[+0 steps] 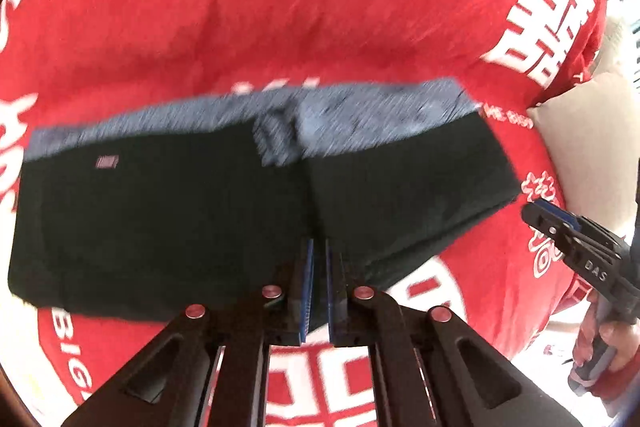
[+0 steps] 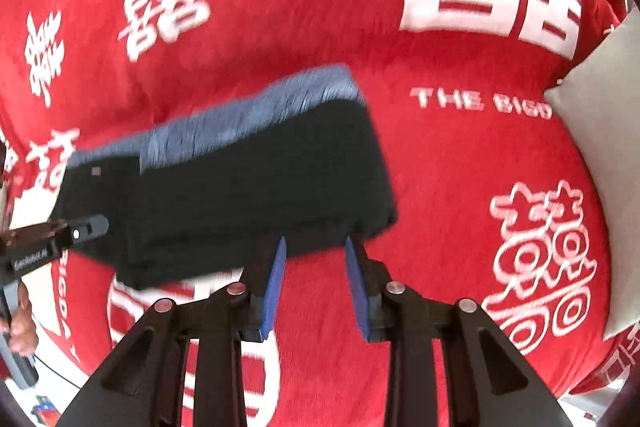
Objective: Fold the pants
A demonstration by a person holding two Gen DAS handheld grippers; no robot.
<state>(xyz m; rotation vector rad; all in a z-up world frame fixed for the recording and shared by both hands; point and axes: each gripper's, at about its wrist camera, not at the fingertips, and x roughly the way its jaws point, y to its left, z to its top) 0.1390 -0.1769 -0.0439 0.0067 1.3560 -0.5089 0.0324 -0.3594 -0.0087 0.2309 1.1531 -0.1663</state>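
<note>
My left hand-held gripper [image 1: 319, 247] has its blue-padded fingers nearly together, a narrow slit between them. My right hand-held gripper [image 2: 315, 243] has its fingers spread wide. Both point forward and down.

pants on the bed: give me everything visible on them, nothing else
The pants are black with a grey-blue waistband along the far edge and a small pinkish label near the band. They look like soft knit fabric and lie folded into a compact rectangle, flat on the red blanket. The left gripper, fingers nearly together, overlaps the near edge; a grip cannot be confirmed. The right gripper is open at the near right corner. Motion blur hides finer detail.
</note>
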